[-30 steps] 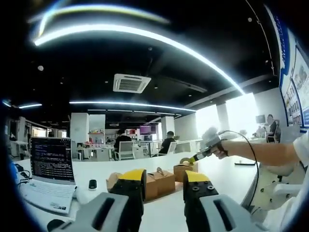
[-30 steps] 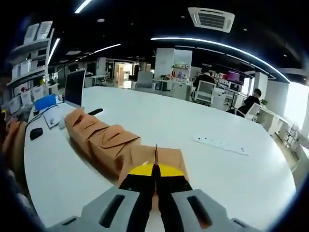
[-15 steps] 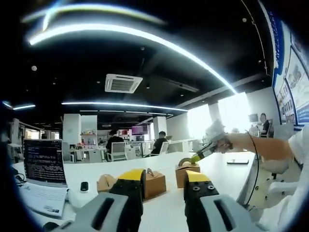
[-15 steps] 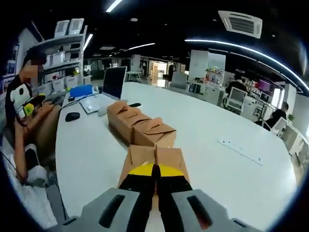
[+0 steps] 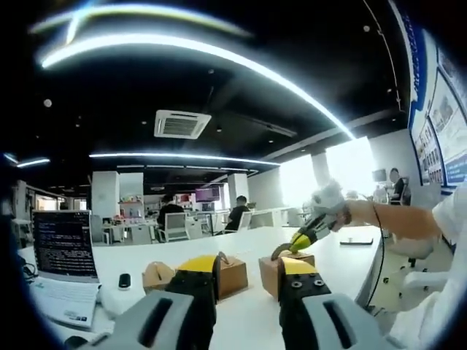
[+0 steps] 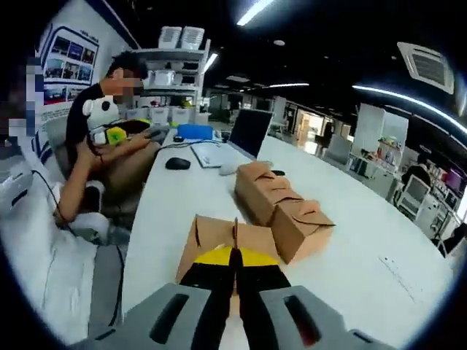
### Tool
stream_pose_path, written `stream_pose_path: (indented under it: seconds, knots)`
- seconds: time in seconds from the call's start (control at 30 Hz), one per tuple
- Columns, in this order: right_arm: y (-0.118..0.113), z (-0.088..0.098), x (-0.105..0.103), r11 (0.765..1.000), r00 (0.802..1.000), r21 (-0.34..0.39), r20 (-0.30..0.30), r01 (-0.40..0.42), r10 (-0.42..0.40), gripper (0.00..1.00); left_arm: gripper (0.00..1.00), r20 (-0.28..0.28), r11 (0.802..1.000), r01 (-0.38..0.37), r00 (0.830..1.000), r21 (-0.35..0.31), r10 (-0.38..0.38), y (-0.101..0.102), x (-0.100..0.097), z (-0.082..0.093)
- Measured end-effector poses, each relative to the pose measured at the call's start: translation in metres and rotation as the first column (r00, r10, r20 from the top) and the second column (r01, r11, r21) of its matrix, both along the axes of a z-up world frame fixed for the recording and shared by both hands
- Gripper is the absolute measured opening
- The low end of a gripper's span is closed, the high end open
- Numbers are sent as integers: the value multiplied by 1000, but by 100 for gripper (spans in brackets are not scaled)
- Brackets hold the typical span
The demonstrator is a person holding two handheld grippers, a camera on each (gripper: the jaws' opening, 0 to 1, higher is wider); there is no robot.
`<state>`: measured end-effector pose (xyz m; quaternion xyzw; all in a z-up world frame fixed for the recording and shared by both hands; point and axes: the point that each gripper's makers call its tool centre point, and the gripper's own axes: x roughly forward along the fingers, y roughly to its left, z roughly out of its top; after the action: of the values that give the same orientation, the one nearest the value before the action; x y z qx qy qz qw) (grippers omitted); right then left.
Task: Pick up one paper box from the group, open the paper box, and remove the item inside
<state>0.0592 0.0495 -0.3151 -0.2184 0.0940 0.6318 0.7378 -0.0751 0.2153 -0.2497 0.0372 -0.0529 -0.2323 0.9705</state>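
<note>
My right gripper (image 6: 234, 271) has its yellow-tipped jaws pinched together on the upright top tab of a brown paper carton with a gabled lid (image 6: 230, 237), and from the left gripper view I see that same carton (image 5: 286, 264) at the right, with the gripper (image 5: 300, 239) clamped on its top. Whether the carton rests on the long white worktop (image 6: 175, 200) or hangs just above it, I cannot tell. The remaining brown paper cartons (image 6: 283, 202) sit in a short row just beyond it, farther across the worktop and to the right. My left gripper (image 5: 248, 281) hangs with its jaws spread apart and nothing between them. An open silver laptop (image 5: 67, 266) sits at the far left, a small black mouse (image 5: 125, 280) beside it. A seated person in a dark top (image 6: 109, 138) is at the left edge.
</note>
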Motion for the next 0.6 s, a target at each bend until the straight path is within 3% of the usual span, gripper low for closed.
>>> stream_pose_path:
  seconds: [0.23,0.6]
  knots:
    - [12,-10,-16,993,994,-39,2,-110,110,3,33,-6,1000,8,1000,5,-8,-2,0,-1]
    - [16,-33,-17,982,985,-70,-12,-174,174,3,33,-14,1000,18,1000,9,-17,-4,1,-3]
